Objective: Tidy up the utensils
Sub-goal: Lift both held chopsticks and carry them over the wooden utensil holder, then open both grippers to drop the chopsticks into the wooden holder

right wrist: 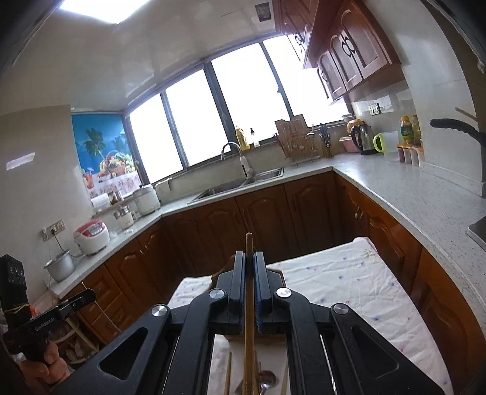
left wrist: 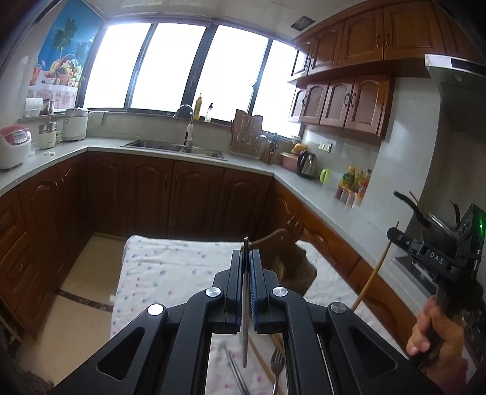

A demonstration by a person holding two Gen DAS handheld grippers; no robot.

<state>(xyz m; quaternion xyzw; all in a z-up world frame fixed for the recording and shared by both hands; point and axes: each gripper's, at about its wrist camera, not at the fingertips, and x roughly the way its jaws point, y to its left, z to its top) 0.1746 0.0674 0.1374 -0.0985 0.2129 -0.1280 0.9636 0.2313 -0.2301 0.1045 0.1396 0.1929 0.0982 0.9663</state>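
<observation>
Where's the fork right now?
The fork lies on the floral tablecloth at the bottom of the left wrist view, just right of the metal utensil clamped in the left hand-held gripper.

Rice cooker (left wrist: 13, 145), sink (left wrist: 174, 147), kettle (left wrist: 306, 164) on countertop (right wrist: 410, 194); windows behind

Daylight poured through the far window (left wrist: 182, 66), blown out to pure white — cabinets below stayed dim. A ceiling light (right wrist: 91, 9) glared at upper left in the right view. Fisheye bending curved the edges — corners were dark and soft
</observation>
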